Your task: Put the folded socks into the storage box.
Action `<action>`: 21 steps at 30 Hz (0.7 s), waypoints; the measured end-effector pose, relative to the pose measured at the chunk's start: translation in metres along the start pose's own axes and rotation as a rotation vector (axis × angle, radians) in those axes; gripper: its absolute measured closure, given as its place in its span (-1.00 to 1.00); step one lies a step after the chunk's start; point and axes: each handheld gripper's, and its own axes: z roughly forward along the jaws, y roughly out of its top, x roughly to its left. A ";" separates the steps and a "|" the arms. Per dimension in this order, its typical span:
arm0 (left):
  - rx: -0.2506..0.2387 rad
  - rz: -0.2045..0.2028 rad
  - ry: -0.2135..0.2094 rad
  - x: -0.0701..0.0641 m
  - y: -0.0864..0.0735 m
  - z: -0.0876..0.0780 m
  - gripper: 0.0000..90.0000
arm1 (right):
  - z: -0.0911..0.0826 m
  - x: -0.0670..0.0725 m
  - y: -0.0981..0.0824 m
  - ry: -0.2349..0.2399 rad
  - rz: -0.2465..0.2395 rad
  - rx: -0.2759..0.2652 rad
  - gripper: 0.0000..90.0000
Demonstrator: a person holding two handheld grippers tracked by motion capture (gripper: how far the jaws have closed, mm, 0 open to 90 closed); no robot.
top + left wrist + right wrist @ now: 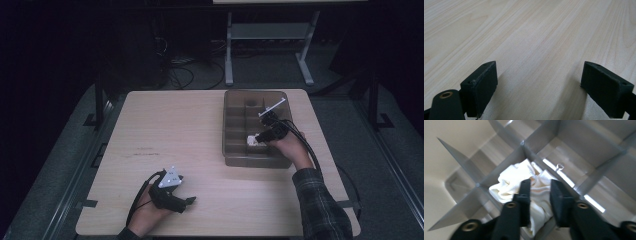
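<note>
A crumpled white cloth (251, 141) (509, 182) lies in a front compartment of the grey divided tray (250, 162) (586, 142). My right gripper (258, 138) (540, 186) reaches into that compartment from the right. Its jaws stand a little apart with a fold of the cloth between them, and the pads do not seem to press on it. My left gripper (190, 201) (539, 75) rests low over the bare wooden table (529, 30) near the front edge. It is open wide with nothing between its pads.
The tray stands at the table's back right, split by thin dividers into several compartments that look bare apart from the cloth. Behind the table (170, 130) is a dark floor with cables and a metal stand (270, 35).
</note>
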 end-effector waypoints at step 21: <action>-0.001 0.002 -0.001 0.000 0.000 0.000 -0.70 | -0.045 0.004 -0.009 0.031 0.110 -0.174 -0.73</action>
